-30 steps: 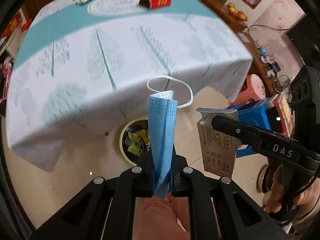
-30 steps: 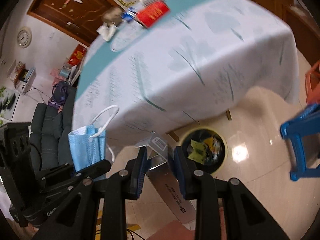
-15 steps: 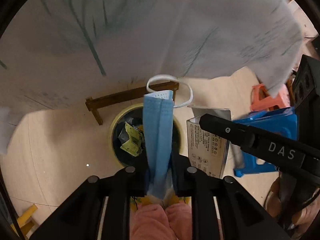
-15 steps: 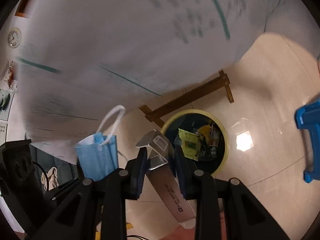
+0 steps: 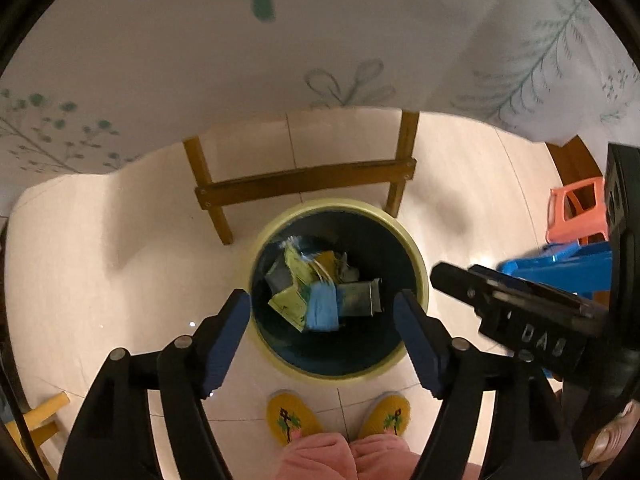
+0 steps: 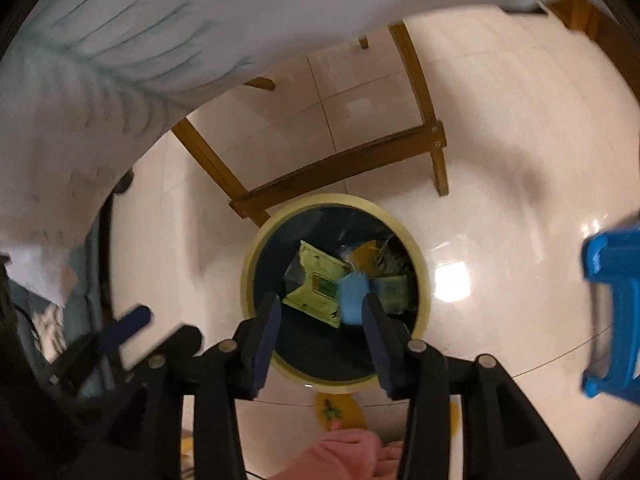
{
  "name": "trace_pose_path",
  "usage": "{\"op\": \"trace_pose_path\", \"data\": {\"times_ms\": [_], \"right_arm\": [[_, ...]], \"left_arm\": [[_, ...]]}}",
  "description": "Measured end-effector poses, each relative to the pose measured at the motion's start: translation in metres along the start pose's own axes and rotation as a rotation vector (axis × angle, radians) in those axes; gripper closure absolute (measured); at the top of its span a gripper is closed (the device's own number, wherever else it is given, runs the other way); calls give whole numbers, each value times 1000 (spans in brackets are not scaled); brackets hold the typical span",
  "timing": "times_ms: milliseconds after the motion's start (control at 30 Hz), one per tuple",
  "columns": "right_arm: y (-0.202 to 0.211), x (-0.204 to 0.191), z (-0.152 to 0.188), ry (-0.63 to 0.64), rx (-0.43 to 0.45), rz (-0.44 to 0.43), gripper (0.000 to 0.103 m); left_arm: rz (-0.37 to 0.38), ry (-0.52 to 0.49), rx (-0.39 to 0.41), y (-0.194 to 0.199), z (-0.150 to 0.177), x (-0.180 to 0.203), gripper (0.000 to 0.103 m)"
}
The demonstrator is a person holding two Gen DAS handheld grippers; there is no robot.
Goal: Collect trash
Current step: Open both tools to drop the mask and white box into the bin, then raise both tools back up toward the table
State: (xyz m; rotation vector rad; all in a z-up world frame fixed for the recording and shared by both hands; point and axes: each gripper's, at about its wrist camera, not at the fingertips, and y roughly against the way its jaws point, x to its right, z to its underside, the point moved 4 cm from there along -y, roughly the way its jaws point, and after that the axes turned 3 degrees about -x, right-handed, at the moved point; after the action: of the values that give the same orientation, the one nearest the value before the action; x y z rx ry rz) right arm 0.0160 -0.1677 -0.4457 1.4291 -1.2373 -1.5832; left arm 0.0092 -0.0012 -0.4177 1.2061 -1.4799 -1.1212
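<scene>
A round bin with a pale yellow rim (image 5: 416, 256) (image 6: 256, 248) stands on the floor under the table edge. Inside lie the blue face mask (image 5: 322, 312) (image 6: 354, 292), the silver carton (image 5: 358, 298) and yellow-green wrappers (image 5: 292, 280) (image 6: 316, 284). My left gripper (image 5: 322, 320) is open and empty right above the bin. My right gripper (image 6: 320, 312) is open and empty above the bin too; it also shows at the right of the left wrist view (image 5: 520, 312).
The white tablecloth (image 5: 280, 40) (image 6: 100, 80) hangs above. A wooden table frame (image 5: 304, 180) (image 6: 340, 164) stands just behind the bin. A blue stool (image 5: 560, 268) (image 6: 612, 308) and an orange stool (image 5: 576, 216) are to the right. Yellow slippers (image 5: 292, 420) are below.
Both grippers moved down over the bin and opened. The mask and the silver carton dropped from the jaws into the bin.
</scene>
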Motion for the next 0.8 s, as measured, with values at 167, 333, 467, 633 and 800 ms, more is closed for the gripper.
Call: {"op": "trace_pose_path", "data": {"times_ms": [167, 333, 467, 633, 800], "right_arm": [[15, -8, -1, 53, 33, 61, 49], [40, -19, 0, 73, 49, 81, 44], [60, -30, 1, 86, 62, 82, 44], [93, -46, 3, 74, 71, 84, 44], [139, -63, 3, 70, 76, 75, 44]], "left_arm": [[-18, 16, 10, 23, -11, -6, 28], [-15, 40, 13, 51, -15, -12, 26], [-16, 47, 22, 77, -18, -16, 26], [-27, 50, 0, 115, -24, -19, 26], [-40, 36, 21, 177, -31, -18, 26]]}}
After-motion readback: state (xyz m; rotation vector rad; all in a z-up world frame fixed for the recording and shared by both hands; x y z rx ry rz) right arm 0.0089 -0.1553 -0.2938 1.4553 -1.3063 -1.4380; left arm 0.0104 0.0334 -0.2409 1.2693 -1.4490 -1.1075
